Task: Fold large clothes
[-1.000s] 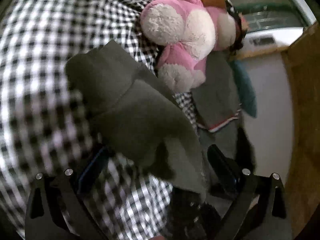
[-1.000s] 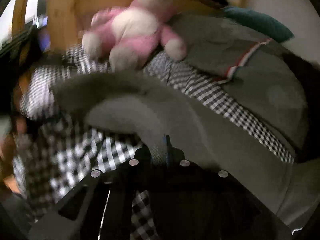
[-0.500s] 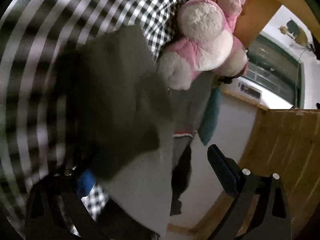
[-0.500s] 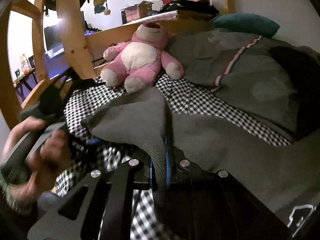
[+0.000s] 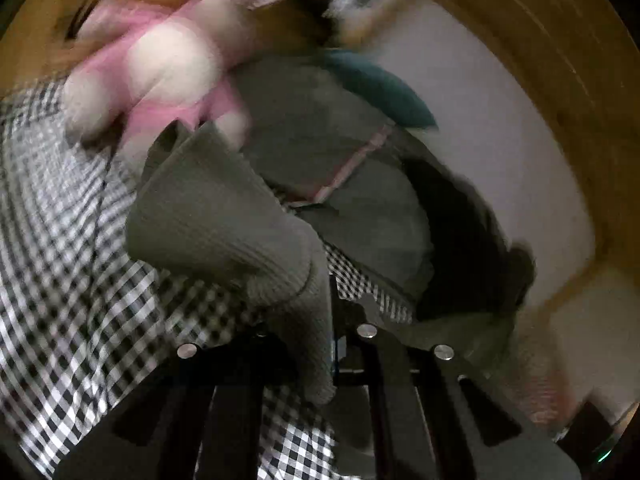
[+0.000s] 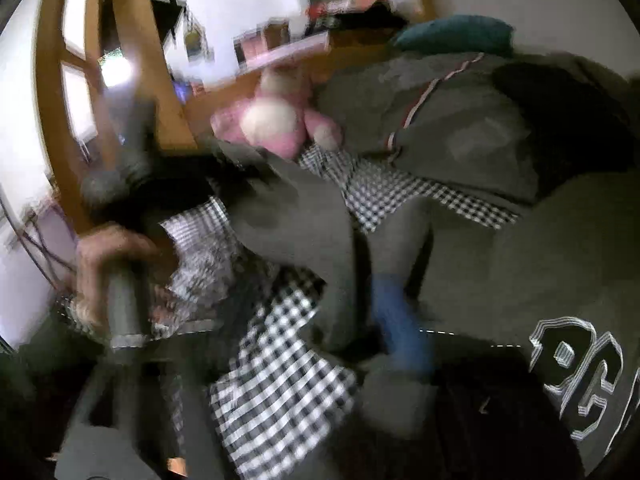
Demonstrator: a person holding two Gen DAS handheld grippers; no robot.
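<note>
The left claw [image 5: 332, 320] is clamped on a fold of the grey sweatshirt [image 5: 224, 216], which rises just ahead of it over the checked bedsheet [image 5: 80, 300]. The right claw [image 6: 360, 312] is opening, its blue pad [image 6: 400, 320] beside the same cloth. A pink plush toy [image 5: 168, 64] lies beyond.
</note>
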